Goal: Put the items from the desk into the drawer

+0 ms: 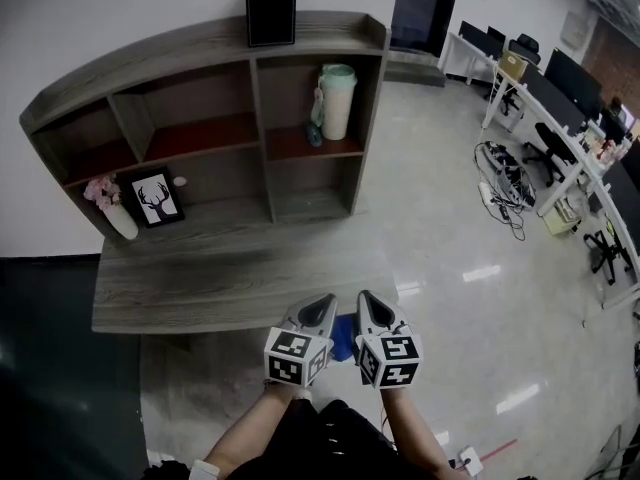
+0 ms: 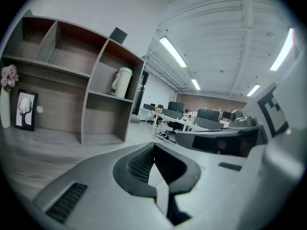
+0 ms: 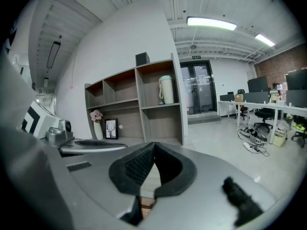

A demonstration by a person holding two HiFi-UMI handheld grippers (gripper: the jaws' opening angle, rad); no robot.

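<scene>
Holding left gripper and right gripper side by side at bottom centre of head view, near front edge of desk; jaws of both together, nothing between them. Standing on desk, in upper left of frame: shelf. Grey wood for desk and shelf alike. On its top, black box. In upper right compartment, jug. On desk under left part of shelf: picture, just beside vase with pink flowers.
</scene>
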